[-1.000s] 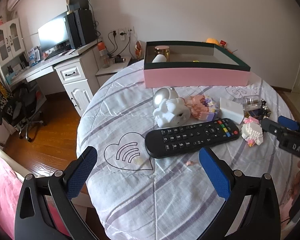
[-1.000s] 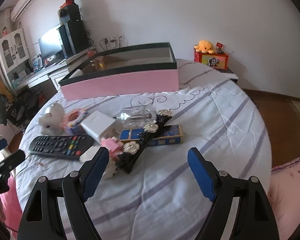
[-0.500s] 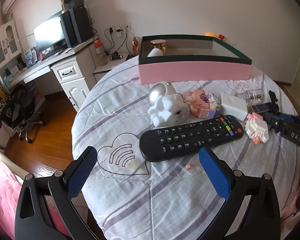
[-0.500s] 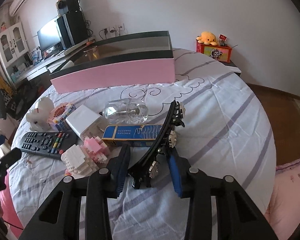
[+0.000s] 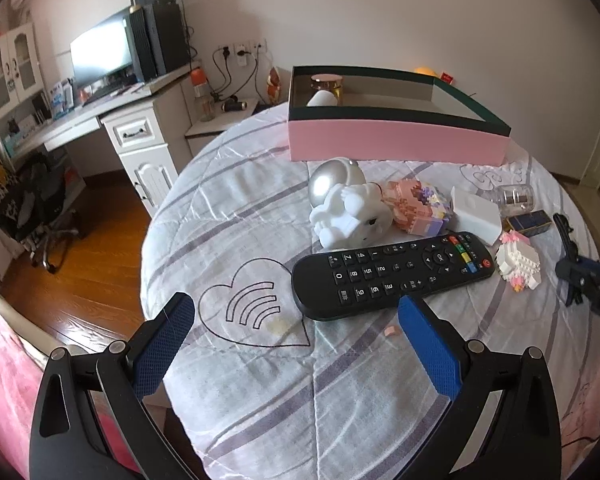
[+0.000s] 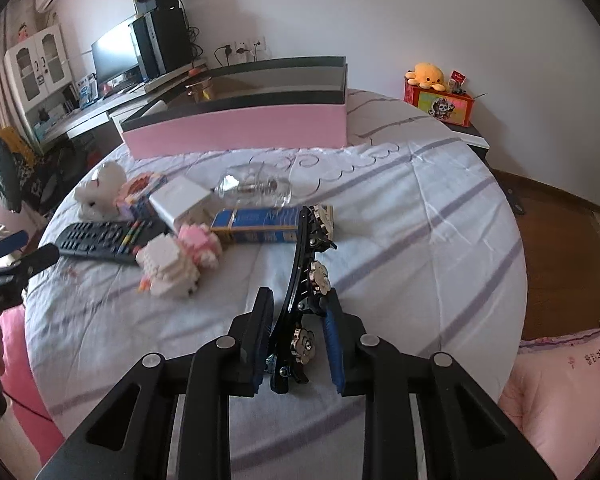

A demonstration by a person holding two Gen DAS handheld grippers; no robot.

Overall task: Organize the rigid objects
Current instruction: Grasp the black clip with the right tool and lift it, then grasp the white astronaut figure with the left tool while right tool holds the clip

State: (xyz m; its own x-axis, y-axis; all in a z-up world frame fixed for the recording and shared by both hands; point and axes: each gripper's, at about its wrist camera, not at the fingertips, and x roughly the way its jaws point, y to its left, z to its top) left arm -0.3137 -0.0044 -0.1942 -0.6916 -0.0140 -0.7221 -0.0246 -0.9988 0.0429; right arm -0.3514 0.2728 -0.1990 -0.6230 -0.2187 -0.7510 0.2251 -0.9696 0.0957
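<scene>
My right gripper is shut on a long black hair clip with gold flower studs and holds it above the bed cover; the clip also shows in the left wrist view. My left gripper is open and empty, just in front of a black remote. Behind the remote lie a white astronaut figure, a pink brick model, a white box, a white and pink brick toy, a glass bottle and a blue box. The pink storage box stands at the back.
The round table has a white striped quilt. A desk with a monitor and an office chair stand at the left. A red box with an orange plush stands beyond the table at the right. Wooden floor surrounds the table.
My right gripper went from open to shut on the black hair clip and has lifted it off the blue box. My left gripper moved slightly closer to the remote.
</scene>
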